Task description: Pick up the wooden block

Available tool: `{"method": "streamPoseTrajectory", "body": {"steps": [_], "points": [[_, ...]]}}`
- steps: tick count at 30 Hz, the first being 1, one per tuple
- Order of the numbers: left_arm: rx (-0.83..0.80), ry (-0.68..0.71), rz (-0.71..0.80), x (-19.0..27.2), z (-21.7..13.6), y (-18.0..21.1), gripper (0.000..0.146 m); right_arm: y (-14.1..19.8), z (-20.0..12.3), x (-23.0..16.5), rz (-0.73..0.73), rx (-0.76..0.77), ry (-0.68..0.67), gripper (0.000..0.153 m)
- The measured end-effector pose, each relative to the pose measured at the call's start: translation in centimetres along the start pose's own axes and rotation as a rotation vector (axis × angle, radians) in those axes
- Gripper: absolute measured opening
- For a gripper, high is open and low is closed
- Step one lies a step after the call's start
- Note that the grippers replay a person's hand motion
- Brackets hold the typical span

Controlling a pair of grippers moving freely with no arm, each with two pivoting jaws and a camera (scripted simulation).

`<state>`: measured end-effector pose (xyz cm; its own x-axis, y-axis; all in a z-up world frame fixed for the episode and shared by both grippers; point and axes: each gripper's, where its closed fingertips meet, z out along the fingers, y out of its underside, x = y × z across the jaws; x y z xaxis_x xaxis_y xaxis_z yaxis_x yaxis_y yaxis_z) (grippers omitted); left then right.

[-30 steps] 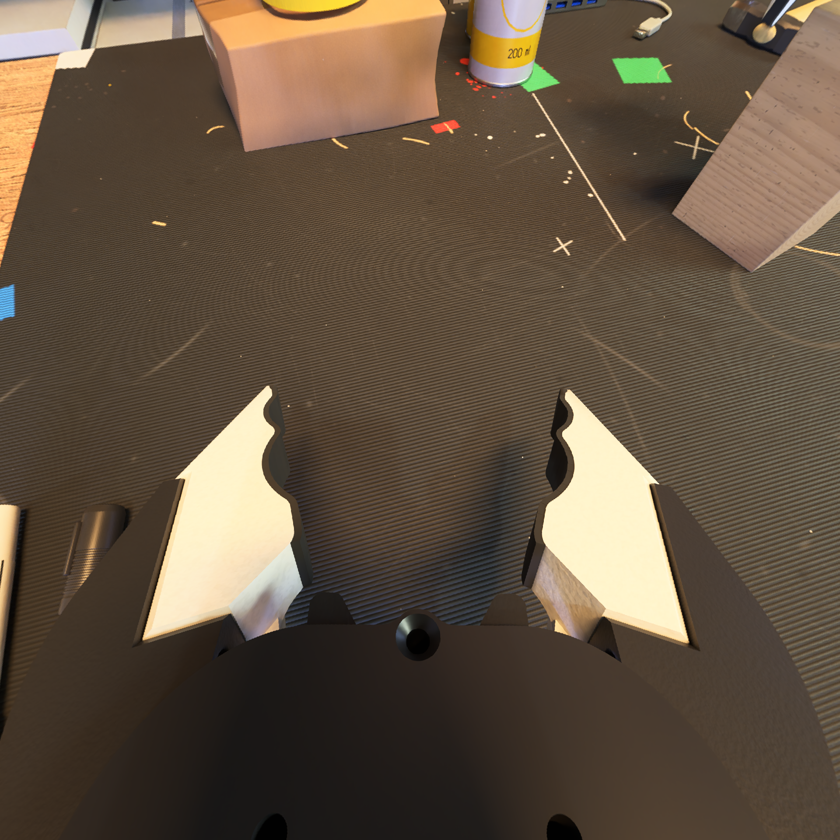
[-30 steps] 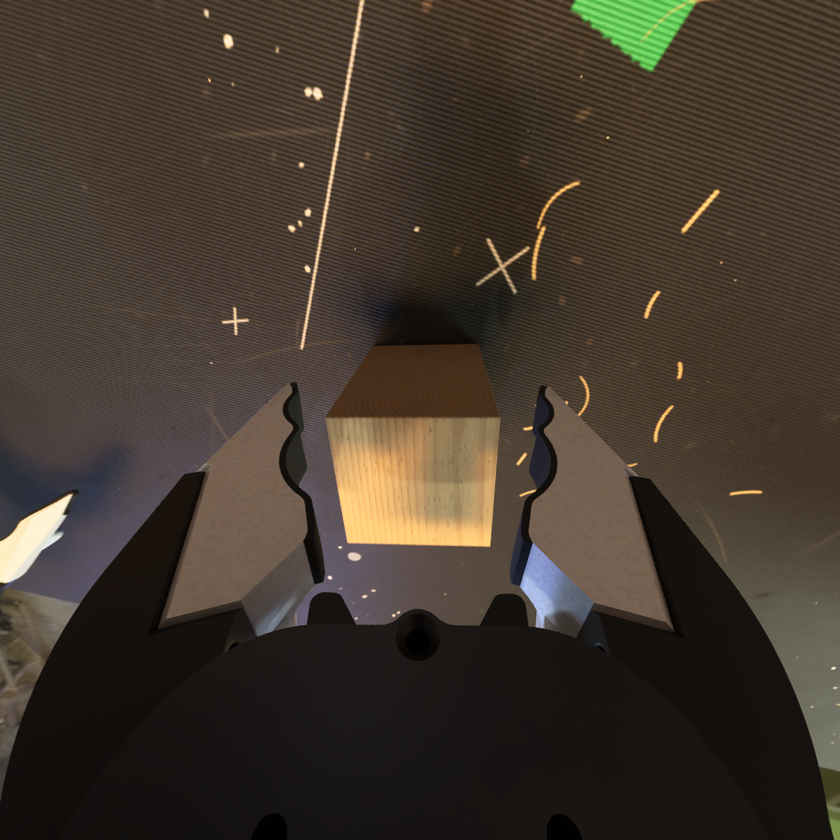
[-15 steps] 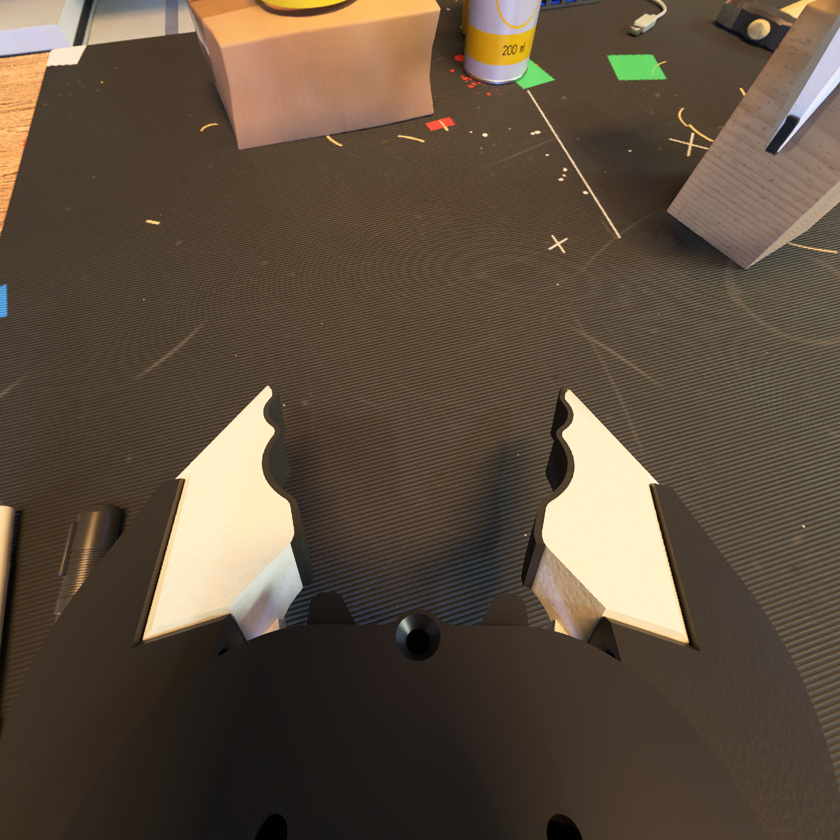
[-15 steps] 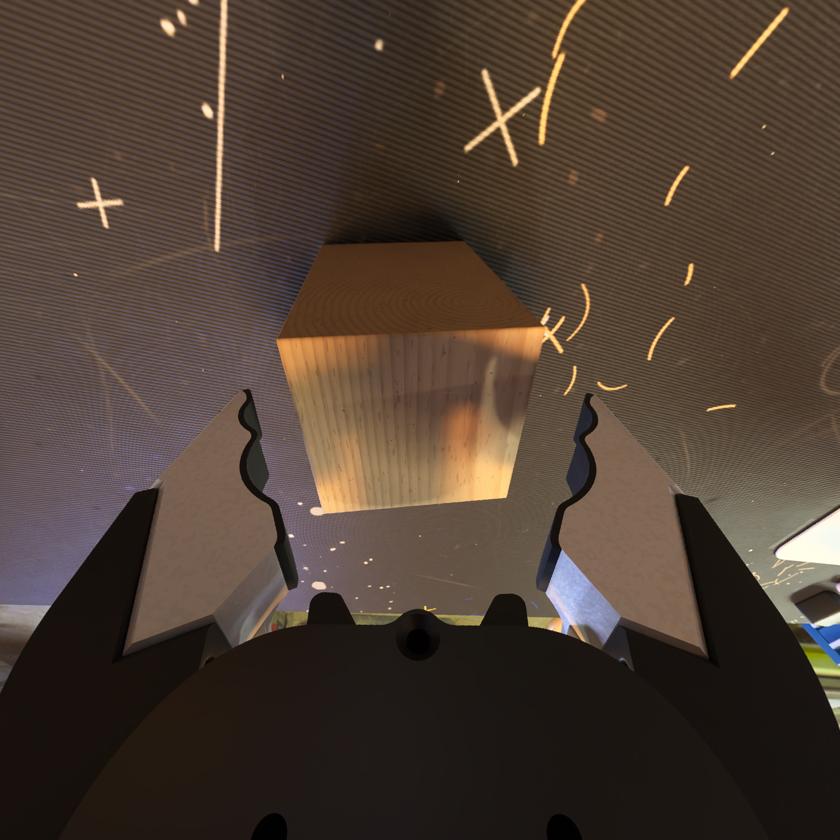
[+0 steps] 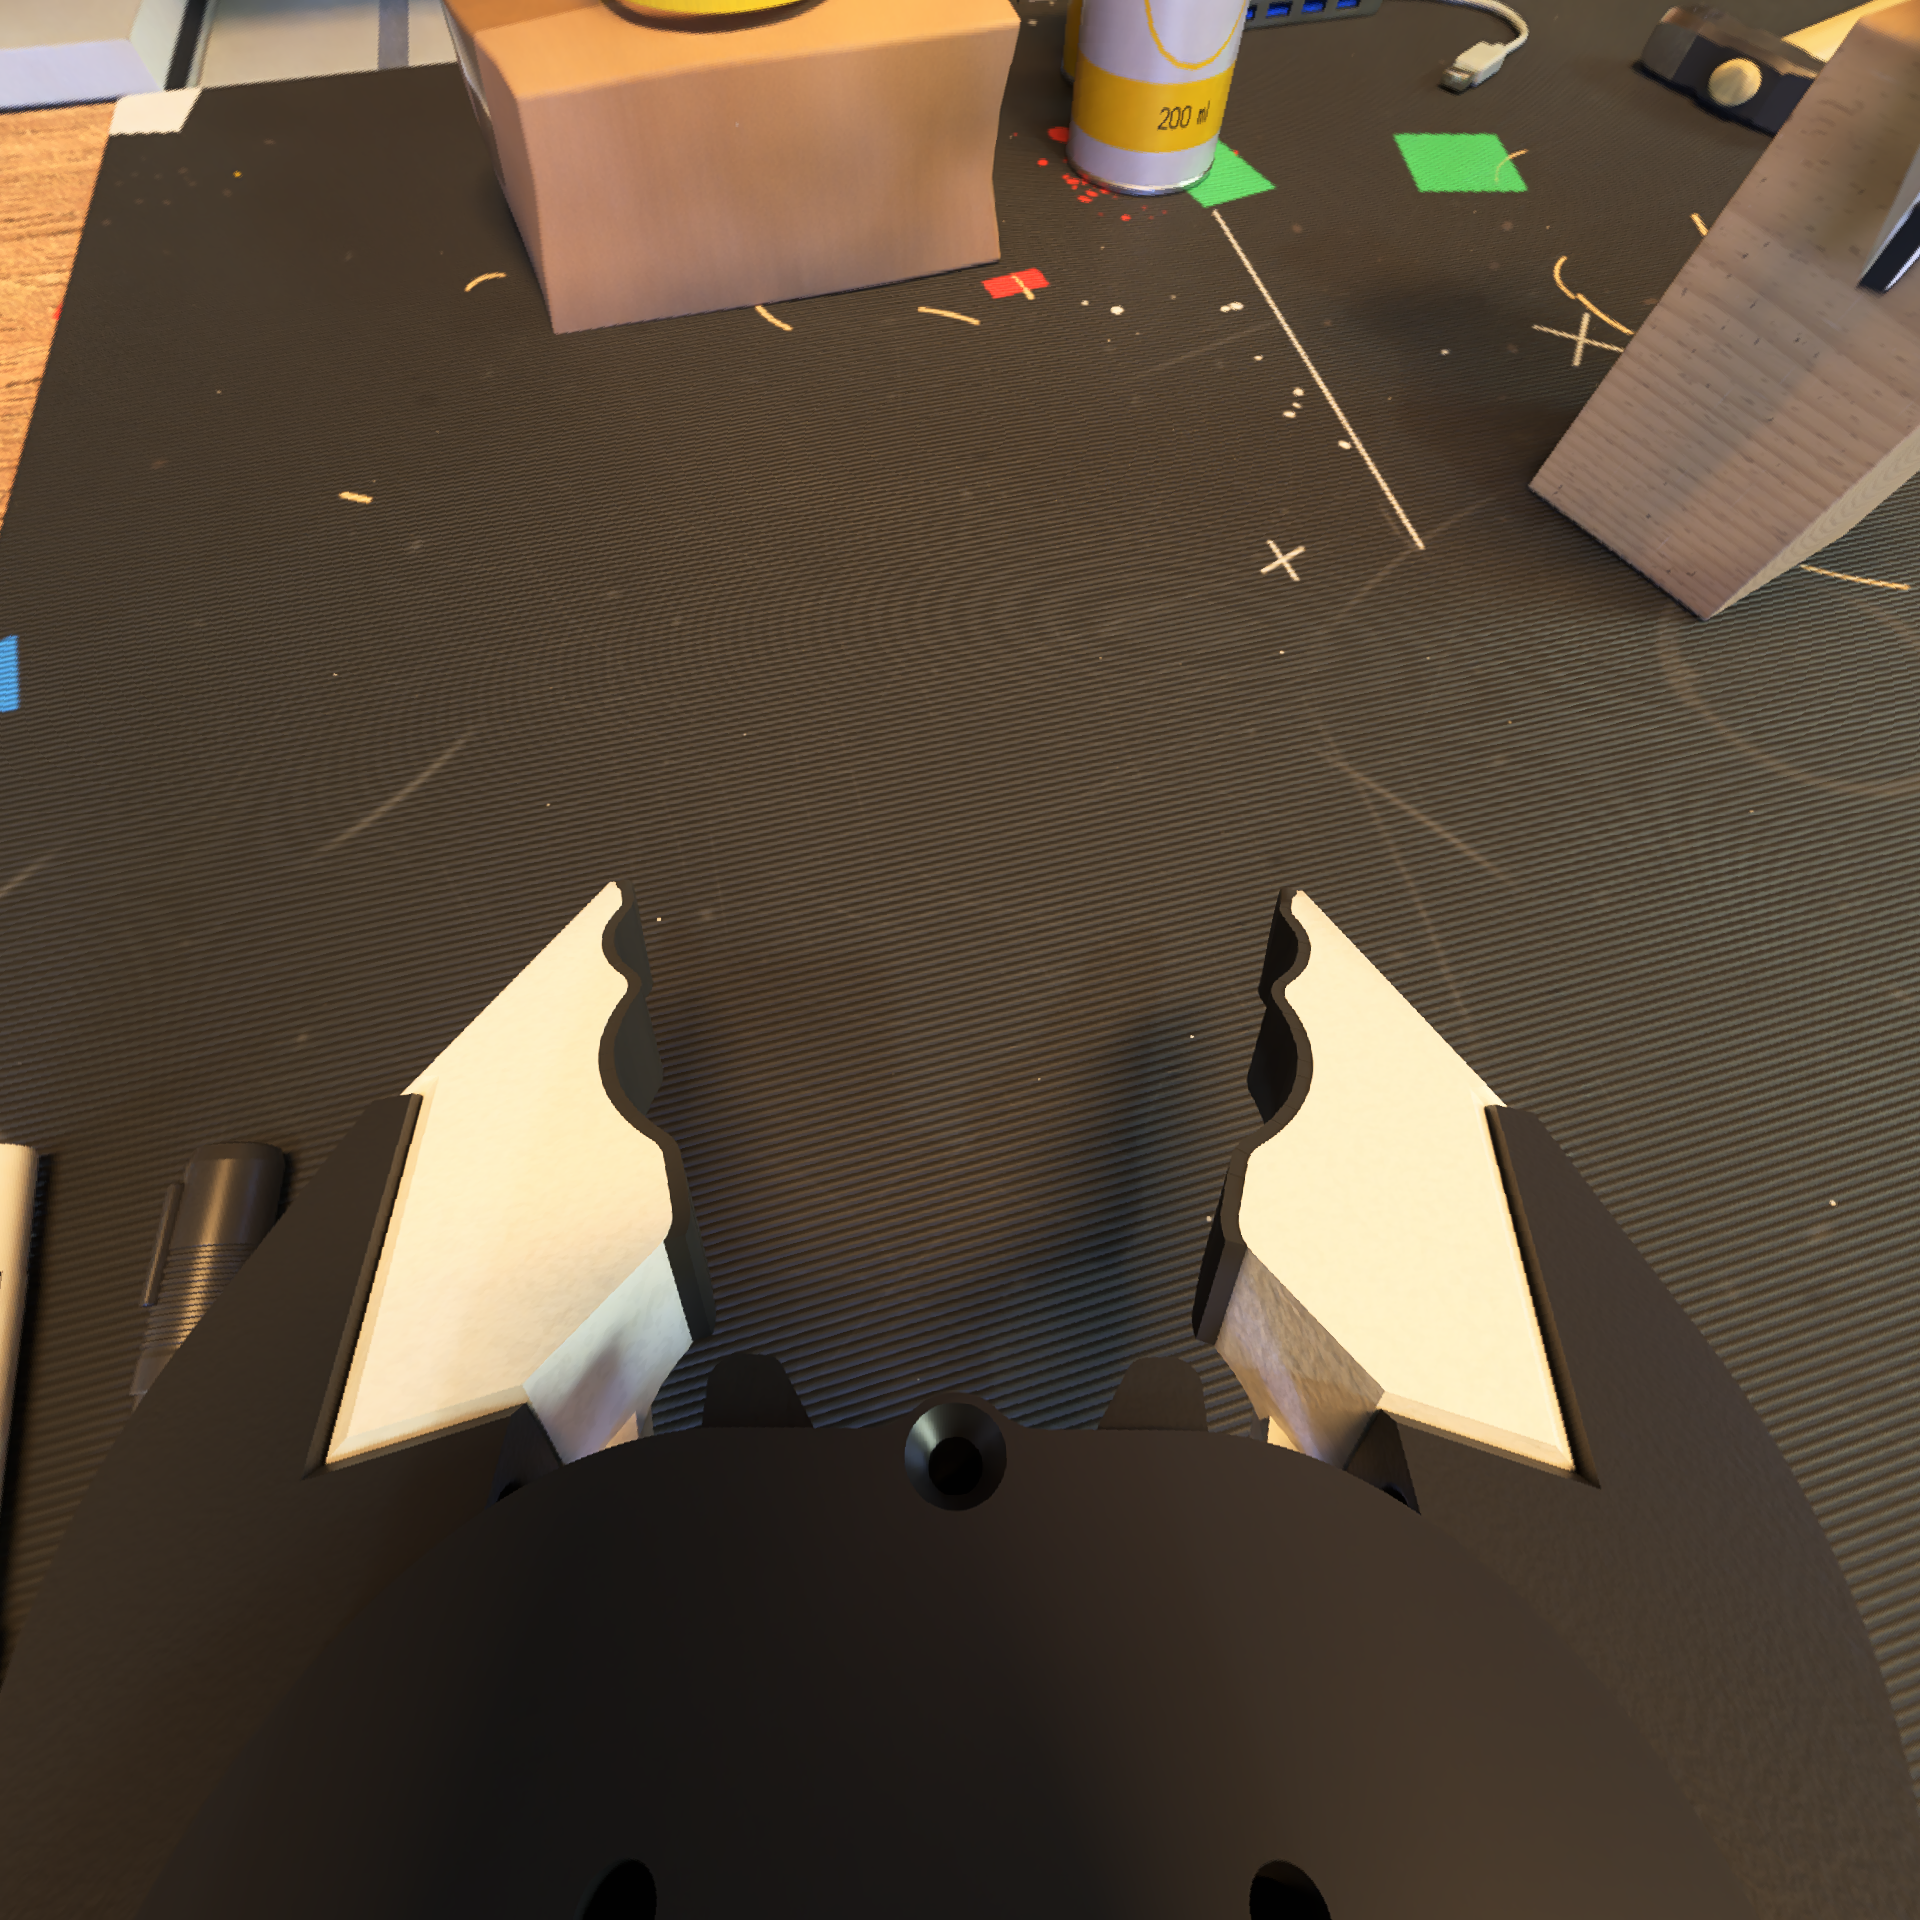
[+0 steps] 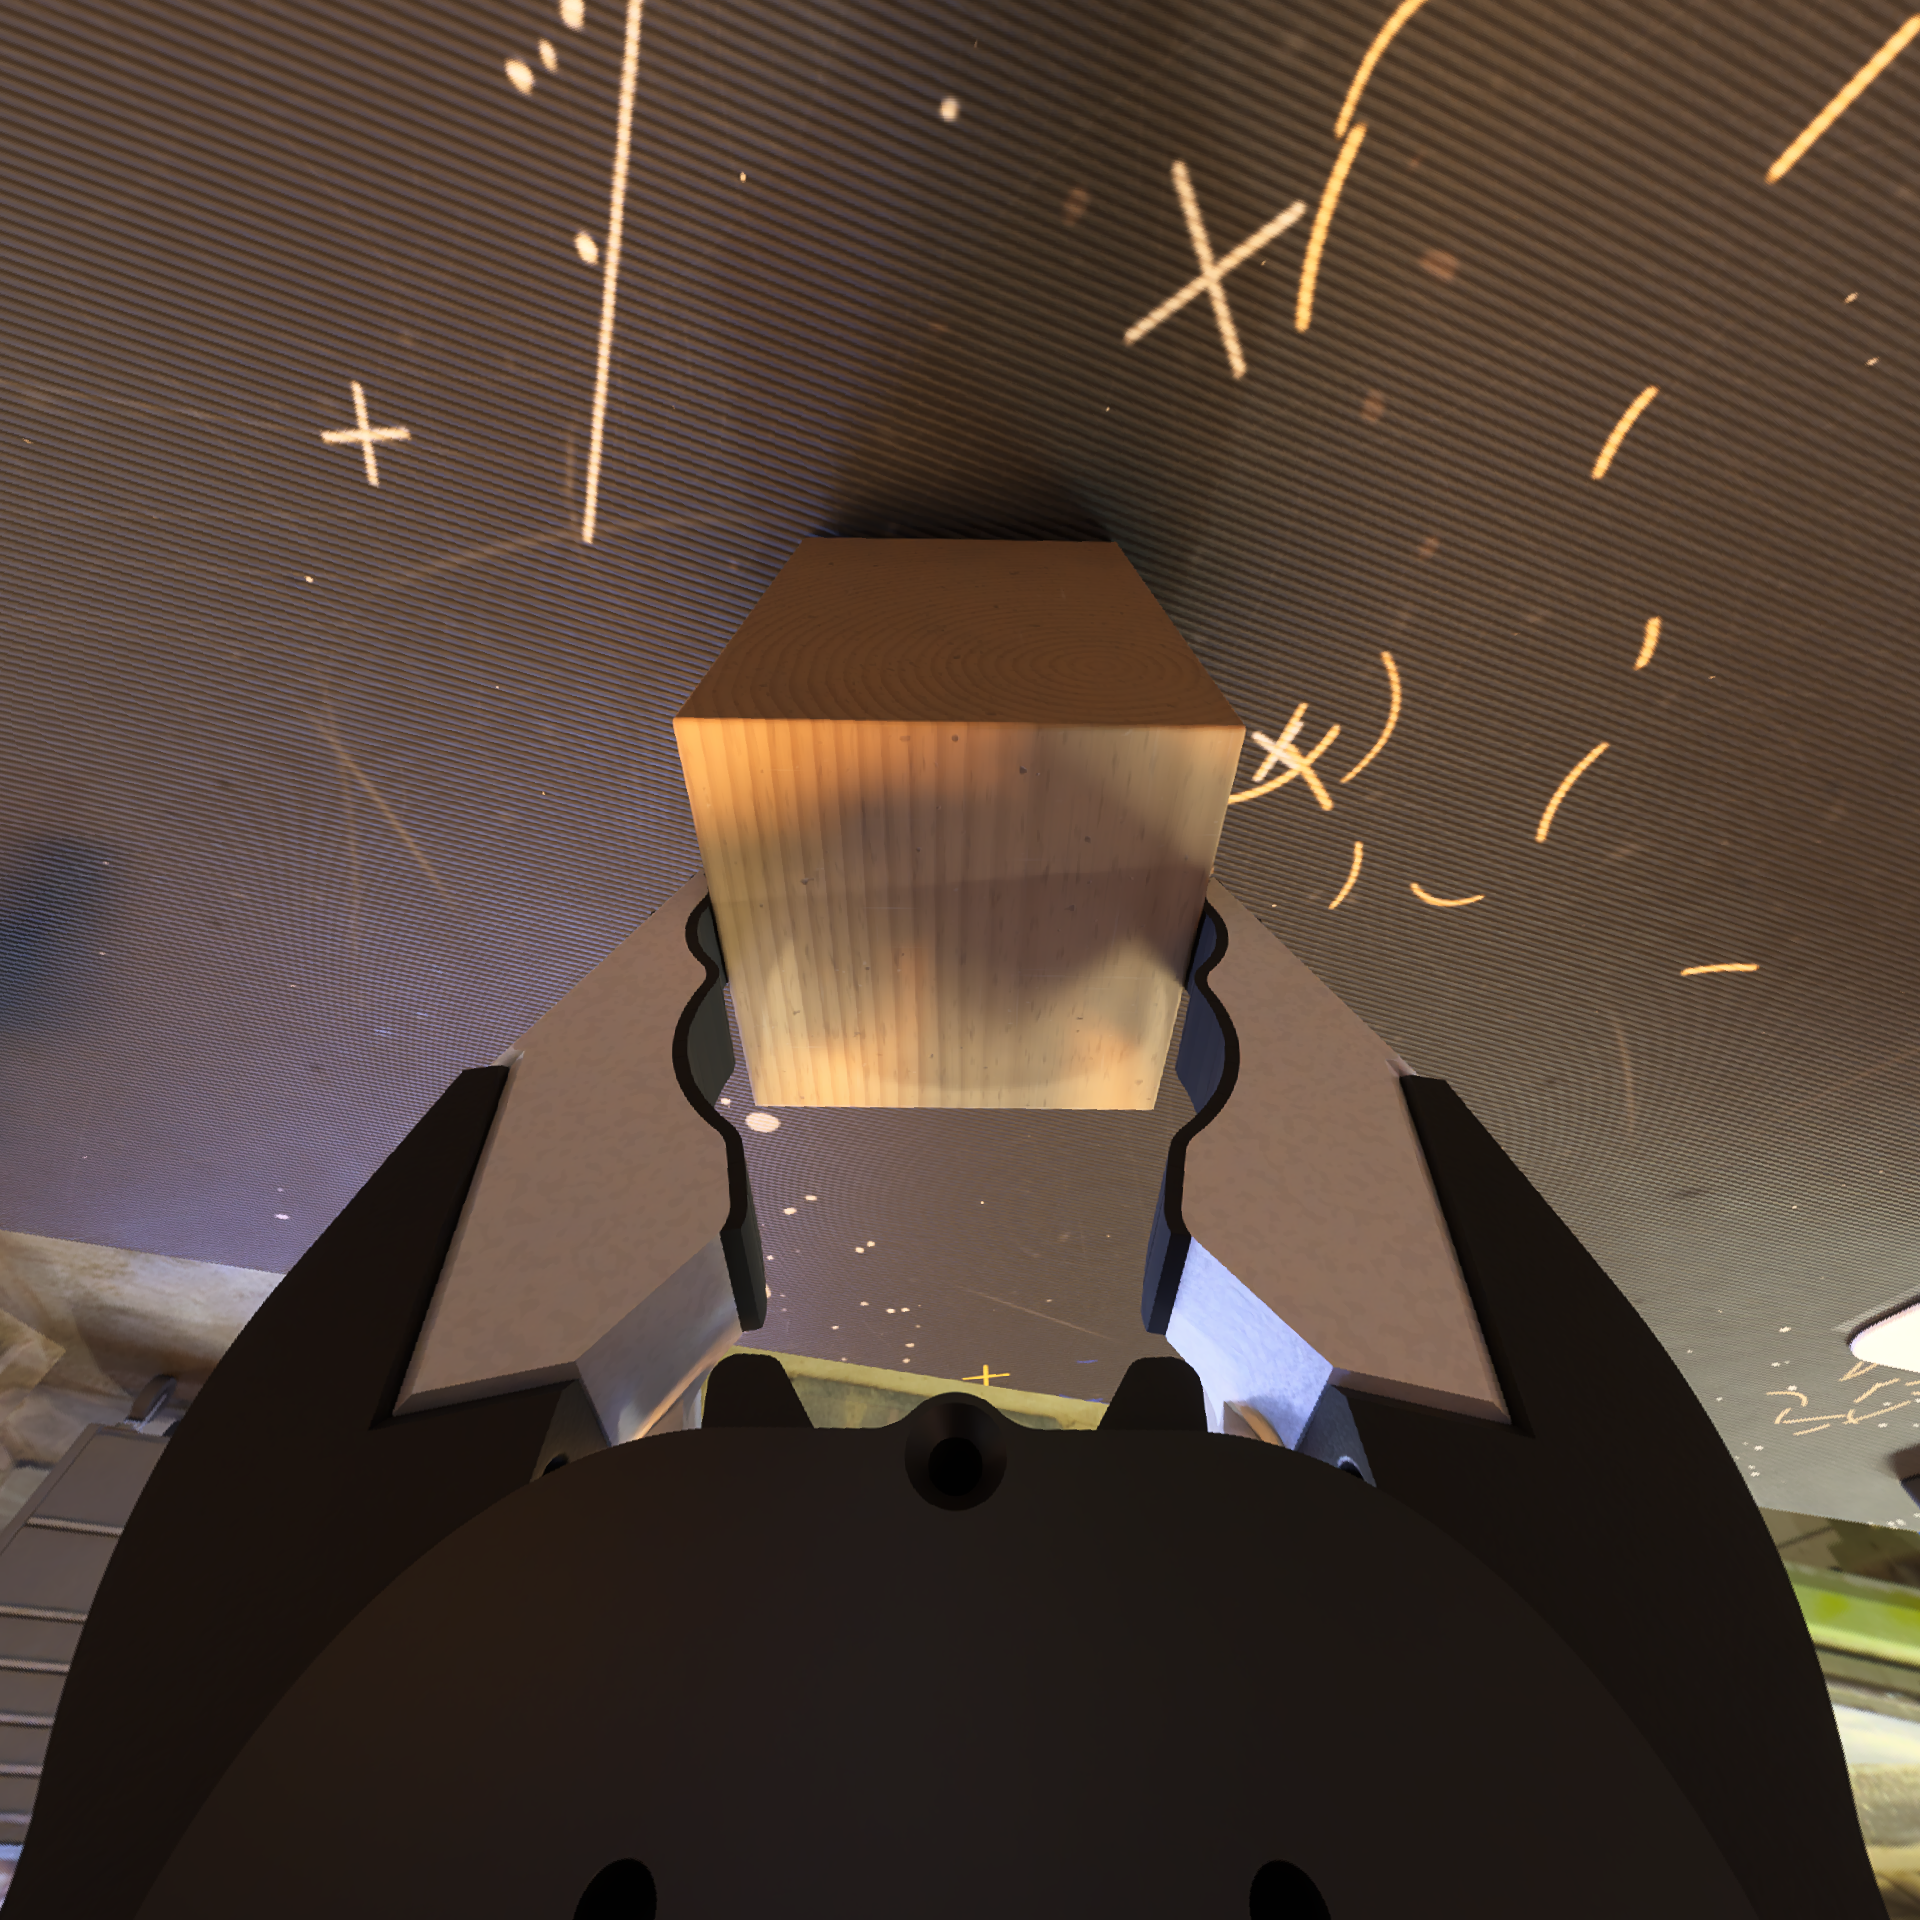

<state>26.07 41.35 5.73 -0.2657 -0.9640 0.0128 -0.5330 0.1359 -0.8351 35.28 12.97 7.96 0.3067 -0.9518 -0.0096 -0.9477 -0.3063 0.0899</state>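
My right tongs (image 6: pixel 956 935) are clamped on the wooden block (image 6: pixel 956 914), dead centre at 12 o'clock, tips pinching its two side faces. It looks stiff, light, smooth-sided, so I'd grip mid-face. Left tongs (image 5: pixel 956 904) hang released over the table (image 5: pixel 831 623).

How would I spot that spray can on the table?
Find the big brown cardboard box at the dark ribbed mat's far edge. Just right of it stands the white-and-yellow cylindrical spray can, on a green square, the only round upright thing there.
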Motion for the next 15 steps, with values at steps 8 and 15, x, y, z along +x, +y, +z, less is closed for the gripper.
{"method": "streamPoseTrajectory", "body": {"steps": [8,15], "points": [[-0.002,-0.001,-0.003,-0.1,0.0,0.0,0.118,-0.2,-1.9,0.3,-0.008,0.043,0.017,0.088],[0.001,0.000,0.005,0.2,-0.1,0.0,0.118,-0.4,-2.4,0.2,0.009,0.070,-0.033,0.088]]}}
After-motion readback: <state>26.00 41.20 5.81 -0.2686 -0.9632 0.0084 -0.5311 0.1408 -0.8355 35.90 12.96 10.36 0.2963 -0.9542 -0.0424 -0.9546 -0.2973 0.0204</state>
